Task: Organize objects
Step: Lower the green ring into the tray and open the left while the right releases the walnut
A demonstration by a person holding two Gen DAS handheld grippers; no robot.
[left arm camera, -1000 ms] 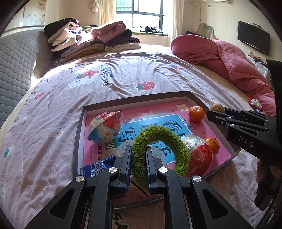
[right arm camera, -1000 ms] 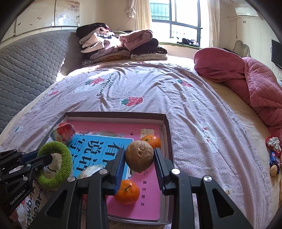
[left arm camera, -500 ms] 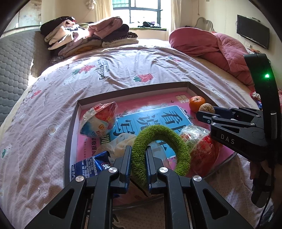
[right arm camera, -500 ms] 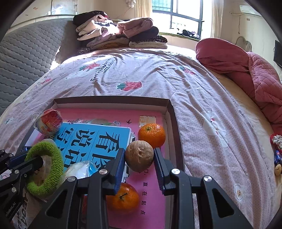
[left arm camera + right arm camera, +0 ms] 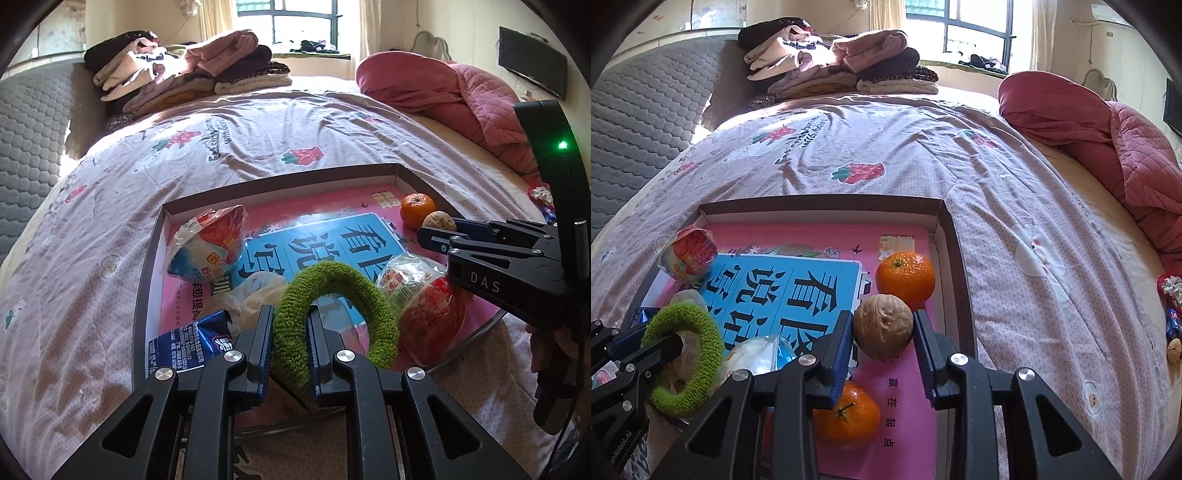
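Observation:
A shallow brown cardboard box (image 5: 280,181) with a pink and blue printed sheet on its floor lies on the bed. My left gripper (image 5: 290,332) holds a fuzzy green ring (image 5: 347,280) by its near side over the box's front left. Its jaws are opening a little, though the pads still touch the ring. My right gripper (image 5: 882,321) is shut on a brown walnut (image 5: 882,328), low over the box's right side, just in front of a mandarin (image 5: 905,278). A second mandarin (image 5: 849,415) lies under the right gripper's fingers.
The box also holds two red and white snack packets (image 5: 210,243) (image 5: 424,306), a blue packet (image 5: 184,350) and a white plastic bag (image 5: 255,295). Folded clothes (image 5: 192,74) are stacked at the head of the bed. A pink quilt (image 5: 454,96) lies at the right.
My right gripper has sunk with the walnut, closer to the far mandarin and the box floor. The left gripper has stayed put with the ring, its jaws slightly wider.

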